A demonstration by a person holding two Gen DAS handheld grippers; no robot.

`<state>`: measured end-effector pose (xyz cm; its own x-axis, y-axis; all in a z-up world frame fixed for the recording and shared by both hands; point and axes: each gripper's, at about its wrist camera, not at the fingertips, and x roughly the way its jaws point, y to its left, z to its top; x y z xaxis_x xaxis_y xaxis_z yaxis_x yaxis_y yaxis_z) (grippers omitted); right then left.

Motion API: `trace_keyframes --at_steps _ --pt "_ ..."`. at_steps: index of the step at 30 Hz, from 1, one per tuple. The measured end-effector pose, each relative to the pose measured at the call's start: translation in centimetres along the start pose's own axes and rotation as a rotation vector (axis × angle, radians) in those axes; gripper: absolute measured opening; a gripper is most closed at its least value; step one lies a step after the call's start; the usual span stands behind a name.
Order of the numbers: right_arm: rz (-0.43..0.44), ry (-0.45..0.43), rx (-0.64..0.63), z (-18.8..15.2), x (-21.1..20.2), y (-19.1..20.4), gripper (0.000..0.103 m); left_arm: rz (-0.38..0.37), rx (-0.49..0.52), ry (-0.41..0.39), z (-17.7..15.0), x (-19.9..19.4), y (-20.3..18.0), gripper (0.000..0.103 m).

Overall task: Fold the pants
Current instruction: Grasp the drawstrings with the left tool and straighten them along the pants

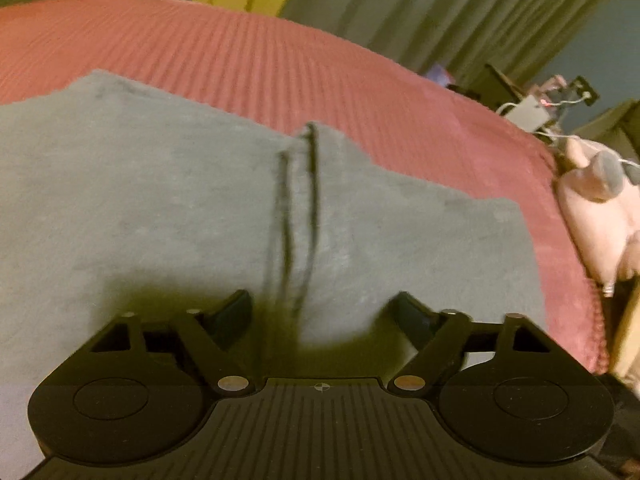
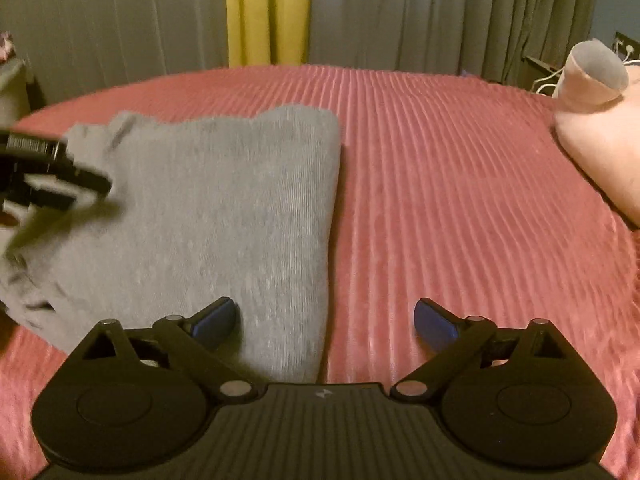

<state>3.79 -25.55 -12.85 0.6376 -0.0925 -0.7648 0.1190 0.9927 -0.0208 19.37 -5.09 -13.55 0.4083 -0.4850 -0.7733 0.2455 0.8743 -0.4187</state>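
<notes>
Pants point(image 2: 224, 208) lie folded on the bed point(image 2: 440, 200) — long axis near-to-far. Both grippers — left point(image 1: 320, 312), right point(image 2: 324, 320) — gape wide, empty; left sits nearer.

Grey pants point(image 2: 224, 216) with two dark drawstrings point(image 1: 300, 216) lie on a ribbed, rose-red bedspread point(image 2: 440, 200). The curtains point(image 2: 400, 12) at the top of the frame are grey-green with a yellow panel point(image 2: 268, 12). A pale pink plush toy point(image 2: 600, 136) sits at the right edge.
</notes>
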Motion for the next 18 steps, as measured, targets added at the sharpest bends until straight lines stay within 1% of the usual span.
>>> trace_keyframes --at_steps 1,2,3,4,5,6,8,11,14,16,18 --pt "-0.008 0.000 0.009 -0.2 0.0 0.2 0.097 0.005 -0.011 0.009 0.0 0.3 -0.1 0.065" --pt "-0.011 -0.009 0.023 -0.5 0.0 0.6 0.097 0.021 -0.011 0.008 0.0 0.5 -0.1 0.062" --pt "-0.009 -0.013 0.031 -0.7 -0.2 0.8 0.097 0.029 0.002 0.008 -0.1 0.6 -0.2 0.055" --pt "-0.001 -0.014 0.029 -0.9 -0.3 0.8 0.098 0.037 0.024 0.007 -0.2 0.7 -0.2 0.038" --pt "0.006 -0.013 0.020 -0.8 -0.2 1.0 0.098 0.038 0.035 0.006 -0.2 0.6 -0.2 0.029" --pt "0.004 -0.015 0.009 -0.8 0.1 1.2 0.098 0.019 0.023 0.006 -0.2 0.4 -0.2 0.023" --pt "-0.009 -0.025 -0.015 -0.7 -0.2 1.5 0.098 0.014 0.015 -0.016 -0.2 -0.3 -0.5 0.021" --pt "-0.027 -0.028 -0.039 -0.4 -0.5 1.9 0.098 0.023 0.063 -0.036 0.2 -1.7 -1.5 0.019" --pt "-0.029 -0.031 -0.051 -0.1 -1.0 2.3 0.098 0.019 0.090 -0.067 0.8 -3.4 -2.1 0.019" --pt "-0.026 -0.039 -0.062 -0.1 -1.2 2.6 0.098 0.040 0.127 -0.087 1.2 -4.2 -2.4 0.019" --pt "-0.030 -0.043 -0.079 -0.2 -1.3 3.0 0.099 0.100 0.182 -0.116 1.1 -5.0 -2.5 0.019"
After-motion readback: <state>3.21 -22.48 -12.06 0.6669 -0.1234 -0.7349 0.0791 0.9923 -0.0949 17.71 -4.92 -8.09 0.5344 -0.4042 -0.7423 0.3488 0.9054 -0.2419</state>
